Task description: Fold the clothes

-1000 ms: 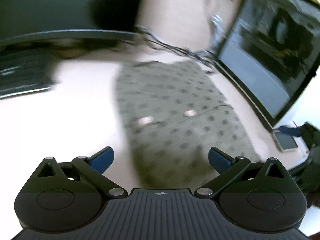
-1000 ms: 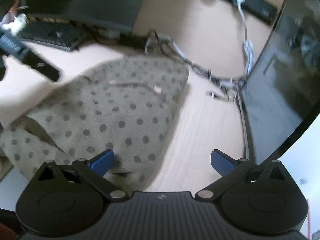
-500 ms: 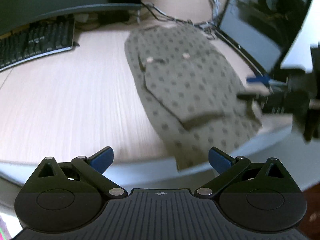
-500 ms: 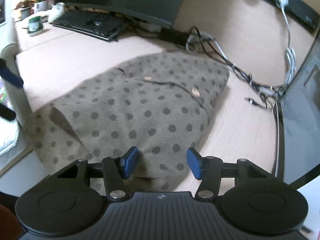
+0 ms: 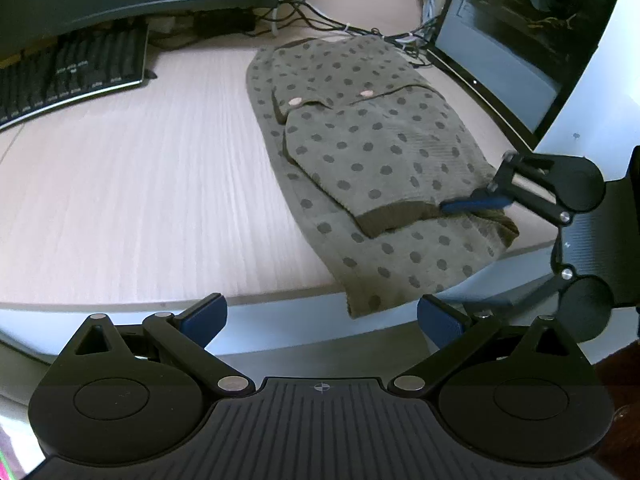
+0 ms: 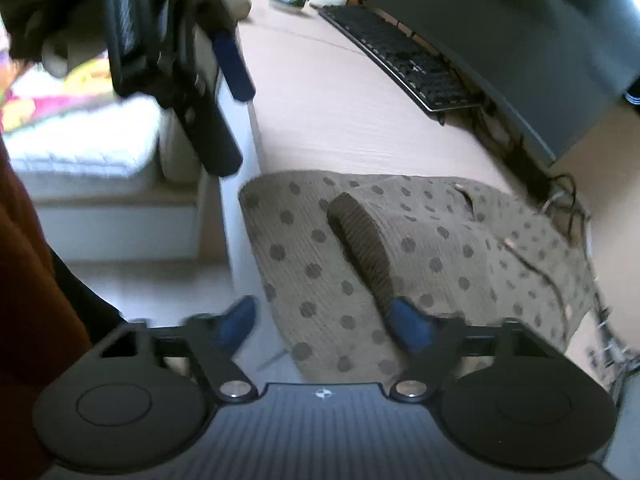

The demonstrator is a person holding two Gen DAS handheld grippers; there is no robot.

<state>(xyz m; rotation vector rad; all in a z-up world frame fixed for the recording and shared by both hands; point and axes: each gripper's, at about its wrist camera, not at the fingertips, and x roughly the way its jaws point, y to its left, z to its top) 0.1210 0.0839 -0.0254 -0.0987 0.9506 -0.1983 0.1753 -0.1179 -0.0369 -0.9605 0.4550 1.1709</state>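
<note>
While the right gripper [image 6: 324, 326] jaws have just been narrowing around the olive polka-dot knit sweater's [image 5: 372, 152] brown ribbed cuff [image 6: 362, 244], they may pinch the layer beneath too. With the left gripper [image 5: 322, 316] jaws wide and empty, the hem overhanging the pale wood table [image 5: 140, 184] could slide off.

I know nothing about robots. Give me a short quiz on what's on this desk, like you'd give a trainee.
1. What pattern is on the sweater? A) stripes B) dots C) checks
2. True or false: the left claw is clamped on the sweater.
3. Fill in: the near end of the sweater hangs over the ___ of the desk.

Key: 1 B. 2 False: its jaws stand wide open short of the desk, with nothing between them. 3 edge.
</note>
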